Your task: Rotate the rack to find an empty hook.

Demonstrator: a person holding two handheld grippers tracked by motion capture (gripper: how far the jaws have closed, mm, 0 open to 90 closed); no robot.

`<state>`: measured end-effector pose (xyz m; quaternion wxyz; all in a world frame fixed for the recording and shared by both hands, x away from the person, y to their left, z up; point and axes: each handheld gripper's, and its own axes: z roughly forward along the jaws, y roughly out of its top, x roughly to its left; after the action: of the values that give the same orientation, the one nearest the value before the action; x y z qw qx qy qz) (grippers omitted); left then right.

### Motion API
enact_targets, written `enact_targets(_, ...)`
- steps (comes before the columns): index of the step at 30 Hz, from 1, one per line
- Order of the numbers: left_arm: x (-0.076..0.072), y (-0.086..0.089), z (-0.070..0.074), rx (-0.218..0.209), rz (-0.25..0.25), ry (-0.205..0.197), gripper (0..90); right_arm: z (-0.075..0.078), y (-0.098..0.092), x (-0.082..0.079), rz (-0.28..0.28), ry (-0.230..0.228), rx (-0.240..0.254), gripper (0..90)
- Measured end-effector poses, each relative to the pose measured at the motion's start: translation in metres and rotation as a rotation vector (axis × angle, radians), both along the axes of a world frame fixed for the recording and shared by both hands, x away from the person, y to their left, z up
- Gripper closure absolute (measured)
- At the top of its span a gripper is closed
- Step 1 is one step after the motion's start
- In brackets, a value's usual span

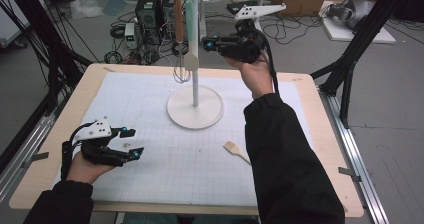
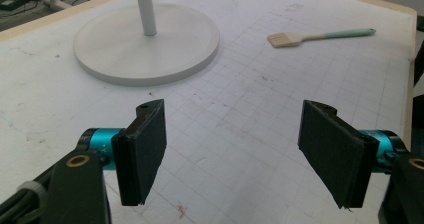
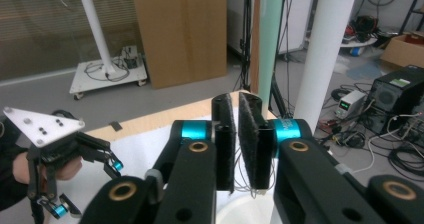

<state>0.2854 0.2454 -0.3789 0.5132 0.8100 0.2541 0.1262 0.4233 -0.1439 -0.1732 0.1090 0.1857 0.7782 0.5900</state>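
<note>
Beside the rack pole (image 1: 194, 79), right hand-held gripper (image 1: 207, 44) closed.

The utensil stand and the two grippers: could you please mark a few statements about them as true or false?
1. The left gripper has its jaws open above the mat. True.
2. The right gripper has its jaws spread wide. False: they stand shut, close together.
3. A whisk hangs from the stand. True.
4. The spatula lies on the stand's round base. False: it lies flat on the mat, apart from the base.
5. The right gripper rests on the table. False: it is held up beside the stand's pole.
</note>
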Motion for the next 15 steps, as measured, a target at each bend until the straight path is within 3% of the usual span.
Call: enact_targets(15, 0.002, 0.002, -0.001, -0.003, 0.002, 0.002, 27.9, 0.032, 0.001, 0.008, 0.007, -0.037, -0.022, 89.2)
